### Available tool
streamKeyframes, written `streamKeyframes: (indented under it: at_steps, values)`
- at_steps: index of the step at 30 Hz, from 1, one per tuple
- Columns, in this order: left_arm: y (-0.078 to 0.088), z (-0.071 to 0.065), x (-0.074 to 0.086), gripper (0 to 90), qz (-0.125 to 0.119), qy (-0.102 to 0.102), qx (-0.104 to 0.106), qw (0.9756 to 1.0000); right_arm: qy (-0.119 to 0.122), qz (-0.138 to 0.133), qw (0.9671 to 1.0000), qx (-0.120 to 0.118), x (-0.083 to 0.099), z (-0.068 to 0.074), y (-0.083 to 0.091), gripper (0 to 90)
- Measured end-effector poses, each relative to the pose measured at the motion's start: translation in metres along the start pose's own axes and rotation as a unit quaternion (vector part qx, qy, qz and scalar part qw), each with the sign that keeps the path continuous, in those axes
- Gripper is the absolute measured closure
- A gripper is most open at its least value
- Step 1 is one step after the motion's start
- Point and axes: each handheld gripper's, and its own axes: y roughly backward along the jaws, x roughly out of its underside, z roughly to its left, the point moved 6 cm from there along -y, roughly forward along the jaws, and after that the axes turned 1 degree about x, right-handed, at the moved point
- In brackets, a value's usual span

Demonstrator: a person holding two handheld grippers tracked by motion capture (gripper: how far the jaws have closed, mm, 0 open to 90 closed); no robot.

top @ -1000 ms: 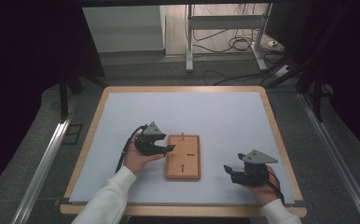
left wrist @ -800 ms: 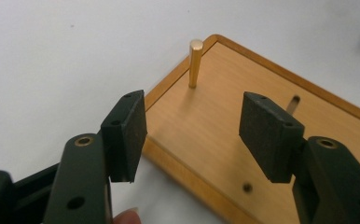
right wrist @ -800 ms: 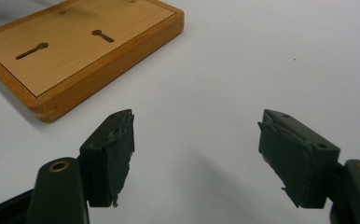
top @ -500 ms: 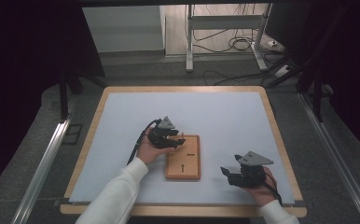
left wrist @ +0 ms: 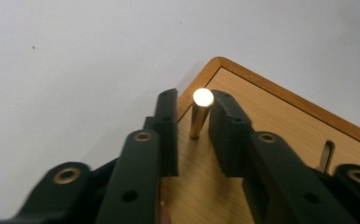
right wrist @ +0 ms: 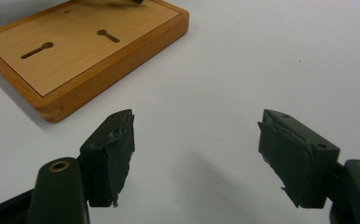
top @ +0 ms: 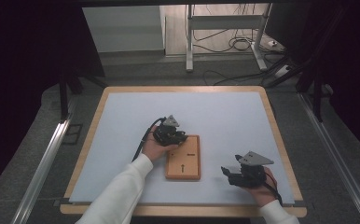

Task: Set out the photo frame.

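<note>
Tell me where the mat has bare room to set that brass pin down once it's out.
Free: the whole far half of the mat beyond the wooden board, the left strip beside the person's left sleeve, and the gap between board and right gripper. Crowded: the board's far left corner, where the left gripper straddles the brass pin.

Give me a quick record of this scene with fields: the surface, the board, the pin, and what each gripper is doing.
surface: pale table top with a wooden rim
board: flat wooden board near the table's front middle, with keyhole-shaped slots
pin: upright brass pin standing near a corner of the board
left gripper: left gripper over the board's far left corner, its jaws have just been closing around the pin; one finger looks to touch it, a gap shows at the other
right gripper: right gripper wide open, holding nothing, over bare table right of the board
</note>
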Motion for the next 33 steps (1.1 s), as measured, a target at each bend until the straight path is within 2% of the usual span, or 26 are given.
streamKeyframes:
  at_steps: [3,8,15,21,26,32,33]
  values:
    - [0.000,0.001,-0.001,78.9,-0.006,0.003,0.006,1.0000,0.000,0.000,1.0000,0.000,0.000,0.000,-0.001,27.2]
    - [-0.001,-0.001,-0.001,83.0,-0.004,-0.006,0.004,1.0000,0.001,0.000,1.0000,-0.001,-0.001,0.001,-0.001,27.2]
    - [-0.001,0.000,-0.001,84.0,-0.008,0.004,0.016,0.9998,0.001,0.002,1.0000,0.000,0.000,0.001,-0.003,27.2]
    - [-0.001,0.002,-0.003,84.0,0.004,0.009,0.029,0.9995,0.003,0.000,1.0000,-0.002,-0.001,0.003,-0.002,27.2]
    - [-0.001,0.003,-0.004,83.9,0.012,0.015,0.038,0.9991,0.016,-0.008,0.9998,-0.005,-0.005,0.011,-0.001,26.4]
    - [-0.001,0.007,-0.003,83.4,0.017,0.018,0.060,0.9979,0.043,-0.009,0.9990,-0.008,-0.011,0.025,-0.004,20.9]
    - [-0.001,0.007,-0.004,83.2,0.014,0.024,0.062,0.9977,0.047,-0.010,0.9988,-0.008,-0.012,0.028,-0.005,19.5]
